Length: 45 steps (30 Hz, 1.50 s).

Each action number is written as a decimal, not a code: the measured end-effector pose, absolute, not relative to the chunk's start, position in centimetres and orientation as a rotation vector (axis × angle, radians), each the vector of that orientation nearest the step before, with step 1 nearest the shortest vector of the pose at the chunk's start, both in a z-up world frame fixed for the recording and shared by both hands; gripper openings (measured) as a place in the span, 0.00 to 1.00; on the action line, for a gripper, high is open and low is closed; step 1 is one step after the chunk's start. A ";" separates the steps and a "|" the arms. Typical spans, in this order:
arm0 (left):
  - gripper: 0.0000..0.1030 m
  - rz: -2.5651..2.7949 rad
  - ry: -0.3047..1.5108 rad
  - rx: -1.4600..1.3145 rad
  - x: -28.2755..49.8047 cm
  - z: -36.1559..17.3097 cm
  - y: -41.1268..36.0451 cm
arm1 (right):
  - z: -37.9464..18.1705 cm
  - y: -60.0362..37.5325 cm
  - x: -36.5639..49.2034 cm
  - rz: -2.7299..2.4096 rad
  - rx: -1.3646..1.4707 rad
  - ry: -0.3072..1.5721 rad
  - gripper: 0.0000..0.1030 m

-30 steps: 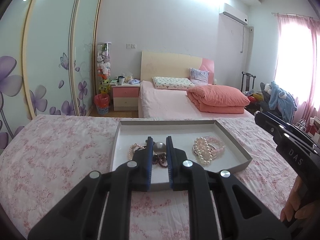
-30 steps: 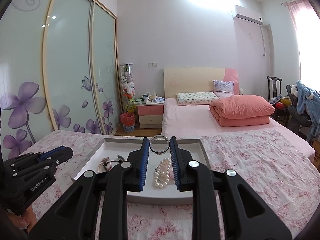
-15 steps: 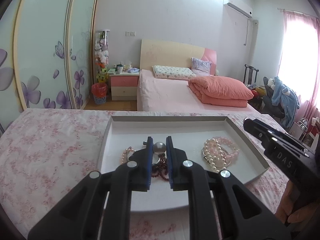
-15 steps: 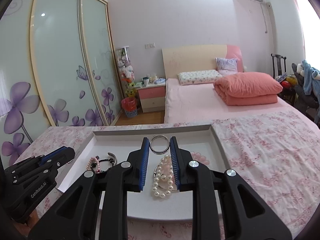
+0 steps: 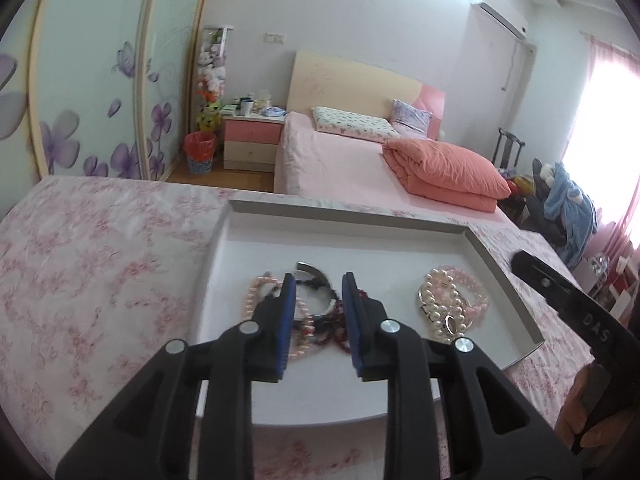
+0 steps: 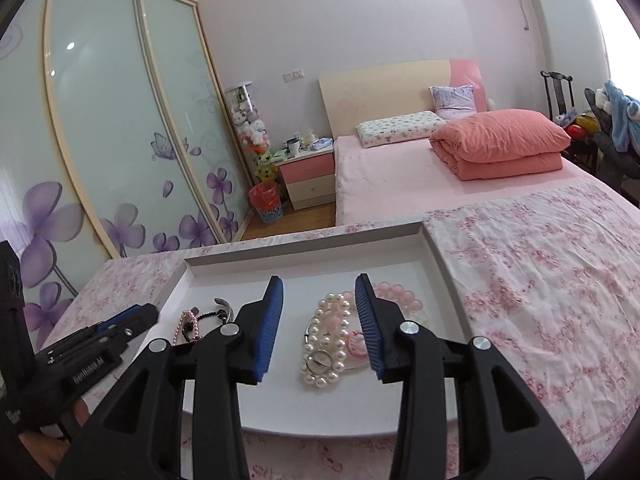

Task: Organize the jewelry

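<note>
Item: shallow white tray (image 5: pixel 500 280), lying on the floral-covered surface (image 5: pixel 100 272), lower centre of both views. All jewelry in sight lies inside it; none shows on the cloth.

Contents, left group: pink bead strand (image 5: pixel 256 300), dark beaded bracelets (image 5: pixel 332 320) and a silver cuff (image 5: pixel 310 269), tangled together at centre-left of the left wrist view. The pieces overlap and cannot be counted separately.

Contents, right group: white pearl bracelet (image 6: pixel 328 336), pale pink bead bracelet (image 6: pixel 394 294) and a small silver ring (image 6: pixel 320 361) resting on the pearls, at centre of the right wrist view. A small pink ring-like piece lies just beside the pearls; its kind is unclear.

Left hand-held gripper (image 5: pixel 319 286): jaws parted, holding nothing, poised over the left group with the tangle showing between the blue pads.

Right hand-held gripper (image 6: pixel 319 289): jaws spread wide, holding nothing, poised over the right group.

Progress, as judged: collection into the tray appears done, with two clusters well apart. Whether anything remains outside the frames cannot be told. Left to do, probably: untangling the left cluster and spreading the stacked right cluster, if pieces are meant to lie singly. Nothing is in hand at present.
</note>
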<state>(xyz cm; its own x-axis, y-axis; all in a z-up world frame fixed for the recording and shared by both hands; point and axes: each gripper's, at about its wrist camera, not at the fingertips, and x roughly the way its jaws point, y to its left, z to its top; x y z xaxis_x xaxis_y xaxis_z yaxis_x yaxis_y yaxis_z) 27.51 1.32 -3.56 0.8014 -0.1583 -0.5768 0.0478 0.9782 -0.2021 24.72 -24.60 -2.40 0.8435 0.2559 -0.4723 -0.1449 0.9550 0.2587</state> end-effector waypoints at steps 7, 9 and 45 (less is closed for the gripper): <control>0.33 -0.056 0.620 -0.203 24.4 -2.2 3.6 | -1.8 -25.2 21.9 0.200 0.216 0.528 0.45; 0.36 -0.047 0.624 -0.204 23.1 -2.0 4.1 | -1.8 -25.2 20.6 0.193 0.214 0.542 0.50; 0.96 -0.001 0.533 -0.065 7.4 -1.1 2.9 | -1.5 -23.8 7.7 0.171 0.073 0.501 0.98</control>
<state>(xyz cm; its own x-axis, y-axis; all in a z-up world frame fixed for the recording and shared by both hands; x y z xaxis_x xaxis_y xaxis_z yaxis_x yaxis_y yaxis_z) 7.44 2.93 -1.12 0.8616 -0.0174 -0.5073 -0.0164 0.9979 -0.0620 7.70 -23.80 -1.47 0.8632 0.1811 -0.4713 -0.1456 0.9831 0.1111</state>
